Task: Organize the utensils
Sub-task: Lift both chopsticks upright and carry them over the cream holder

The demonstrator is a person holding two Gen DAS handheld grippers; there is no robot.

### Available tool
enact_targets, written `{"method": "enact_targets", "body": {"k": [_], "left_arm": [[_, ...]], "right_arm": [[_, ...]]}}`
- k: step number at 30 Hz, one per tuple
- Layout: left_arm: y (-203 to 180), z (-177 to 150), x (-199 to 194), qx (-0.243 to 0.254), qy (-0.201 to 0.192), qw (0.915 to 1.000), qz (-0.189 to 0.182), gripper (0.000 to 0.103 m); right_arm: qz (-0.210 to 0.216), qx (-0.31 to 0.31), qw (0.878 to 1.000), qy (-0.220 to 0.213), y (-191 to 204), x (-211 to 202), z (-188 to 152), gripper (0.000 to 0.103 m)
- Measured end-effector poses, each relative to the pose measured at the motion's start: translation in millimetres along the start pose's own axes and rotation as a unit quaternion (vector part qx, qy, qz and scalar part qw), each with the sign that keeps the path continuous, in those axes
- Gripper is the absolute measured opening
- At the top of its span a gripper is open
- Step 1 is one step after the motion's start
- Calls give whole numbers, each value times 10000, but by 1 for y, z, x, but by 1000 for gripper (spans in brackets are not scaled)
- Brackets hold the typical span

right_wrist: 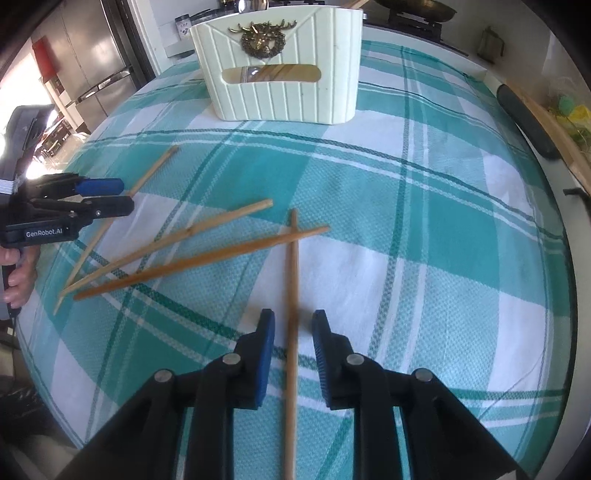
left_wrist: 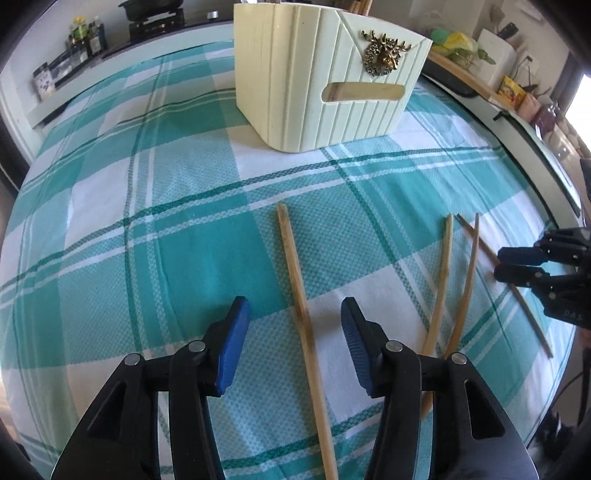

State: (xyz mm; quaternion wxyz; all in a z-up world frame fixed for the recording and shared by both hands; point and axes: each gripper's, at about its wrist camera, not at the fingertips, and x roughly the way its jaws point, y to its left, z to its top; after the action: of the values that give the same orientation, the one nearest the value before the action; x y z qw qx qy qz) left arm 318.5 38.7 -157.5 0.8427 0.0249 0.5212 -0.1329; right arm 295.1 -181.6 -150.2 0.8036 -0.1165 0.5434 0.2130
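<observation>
A cream utensil holder (left_wrist: 325,81) with a brass deer badge stands at the far side of the checked cloth; it also shows in the right wrist view (right_wrist: 280,70). Several wooden chopsticks lie loose on the cloth. My left gripper (left_wrist: 295,314) is open, low over the cloth, its jaws either side of one chopstick (left_wrist: 303,306). My right gripper (right_wrist: 293,325) is open, its jaws either side of another chopstick (right_wrist: 292,295). Two more chopsticks (left_wrist: 443,280) lie between the grippers; they also show in the right wrist view (right_wrist: 184,251). The right gripper also shows in the left wrist view (left_wrist: 517,266).
The teal and white checked cloth (left_wrist: 147,221) covers the table. A stove (left_wrist: 155,18) and bottles (left_wrist: 85,37) stand beyond the far edge. A fridge (right_wrist: 92,66) stands at the left. A black handle (right_wrist: 524,122) lies by the right table edge.
</observation>
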Motion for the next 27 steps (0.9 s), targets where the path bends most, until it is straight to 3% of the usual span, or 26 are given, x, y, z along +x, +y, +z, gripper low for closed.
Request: {"method": "enact_targets", "body": {"k": [7, 9, 10, 11, 12, 14, 19, 27], "left_arm": [[-9, 22, 14, 256, 354, 9990, 61, 47], [-13, 28, 17, 372, 420, 9984, 53, 41], [-14, 31, 18, 368, 443, 9983, 41, 31], [-14, 34, 19, 336, 459, 9984, 3, 14], [-14, 37, 21, 282, 500, 9983, -81, 6], [-12, 39, 21, 168, 449, 9988, -138, 5], [-9, 41, 1, -51, -30, 9998, -197, 4], [-1, 49, -93, -302, -1343, 9900, -311, 4]], "right_arm": [[-19, -178, 9996, 226, 1, 14, 32, 20], [-108, -275, 9992, 286, 1, 16, 36, 7], [-53, -244, 9992, 312, -1, 16, 39, 6], [7, -199, 9993, 327, -3, 17, 41, 6], [41, -171, 9993, 316, -5, 17, 42, 6], [4, -128, 9996, 245, -11, 15, 45, 6], [8, 237, 9993, -290, -34, -11, 53, 6], [-69, 549, 9824, -1786, -51, -97, 60, 6]]}}
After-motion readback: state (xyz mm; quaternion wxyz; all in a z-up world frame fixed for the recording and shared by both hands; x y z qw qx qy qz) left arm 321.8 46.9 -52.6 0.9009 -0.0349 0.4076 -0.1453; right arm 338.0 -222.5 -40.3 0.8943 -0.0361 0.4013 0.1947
